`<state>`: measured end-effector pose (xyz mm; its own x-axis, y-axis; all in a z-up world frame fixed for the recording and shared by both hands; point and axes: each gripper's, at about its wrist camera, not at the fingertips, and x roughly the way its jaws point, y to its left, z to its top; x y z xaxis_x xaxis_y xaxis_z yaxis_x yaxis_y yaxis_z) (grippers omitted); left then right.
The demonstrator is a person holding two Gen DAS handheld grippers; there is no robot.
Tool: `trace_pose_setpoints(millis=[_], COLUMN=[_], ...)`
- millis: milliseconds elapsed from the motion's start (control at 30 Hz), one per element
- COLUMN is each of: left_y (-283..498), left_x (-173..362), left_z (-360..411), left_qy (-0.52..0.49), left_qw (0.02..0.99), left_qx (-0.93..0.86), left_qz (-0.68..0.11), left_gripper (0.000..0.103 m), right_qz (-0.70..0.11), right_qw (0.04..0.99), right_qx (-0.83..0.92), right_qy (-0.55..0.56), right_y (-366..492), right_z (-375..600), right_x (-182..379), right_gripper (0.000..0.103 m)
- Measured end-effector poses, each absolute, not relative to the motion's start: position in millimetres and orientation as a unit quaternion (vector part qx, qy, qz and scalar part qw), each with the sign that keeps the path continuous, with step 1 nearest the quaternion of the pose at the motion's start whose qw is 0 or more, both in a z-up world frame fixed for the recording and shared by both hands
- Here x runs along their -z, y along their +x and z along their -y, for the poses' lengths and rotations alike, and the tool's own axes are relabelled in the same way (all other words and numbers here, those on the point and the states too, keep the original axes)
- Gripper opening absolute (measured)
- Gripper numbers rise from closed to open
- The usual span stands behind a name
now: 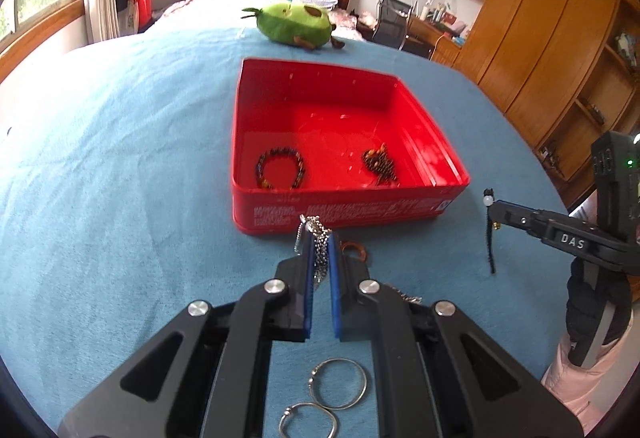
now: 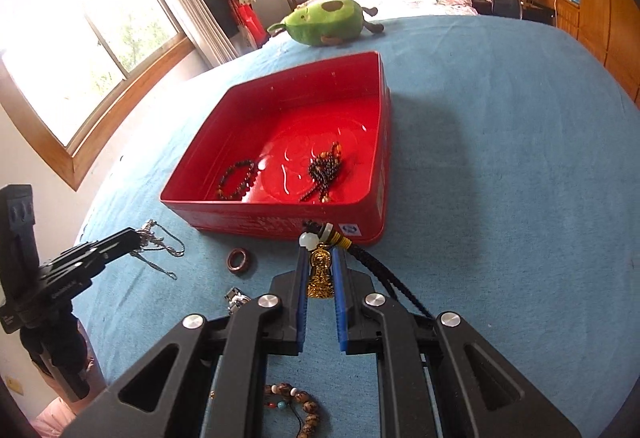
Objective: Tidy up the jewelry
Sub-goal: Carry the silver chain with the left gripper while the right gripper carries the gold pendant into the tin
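Blue bedspread (image 1: 120, 157), red tin (image 1: 400, 211) mid-bed. Our left gripper (image 1: 320, 250) clenched the silver chain (image 1: 318, 258), right gripper (image 2: 320, 270) the gold pendant (image 2: 320, 272), both just short of the tin's near wall; dangling tails risked snagging its rim.

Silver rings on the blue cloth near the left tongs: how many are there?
2. One silver ring lies between the tongs' arms; the second silver ring lies just below-left, touching it. Others may be hidden.
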<state>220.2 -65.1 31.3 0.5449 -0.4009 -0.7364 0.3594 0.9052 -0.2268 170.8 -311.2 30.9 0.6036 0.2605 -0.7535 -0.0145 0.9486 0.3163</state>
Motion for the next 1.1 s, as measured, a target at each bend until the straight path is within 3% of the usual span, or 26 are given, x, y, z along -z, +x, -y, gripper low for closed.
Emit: trace_pose_setpoints(millis=[667, 833, 1100], left_y=[279, 303, 344], left_x=[-101, -88, -45], left_z=[86, 97, 100], left_qy=[-0.03, -0.027, -0.023], left_qw=[0.907, 0.9, 0.882], left_qx=[0.199, 0.207, 0.19], left_qz=[-0.369, -0.383, -0.43], left_gripper=[0.003, 0.003, 0.003], right_qz=[-0.349, -0.363, -0.431], right_qw=[0.925, 0.92, 0.891], right_qx=[-0.099, -0.096, -0.096], right_qy=[0.111, 0.11, 0.105], right_y=[243, 266, 306], right_z=[296, 290, 275], right_x=[-136, -118, -46], right_gripper=[0.011, 0.011, 0.011])
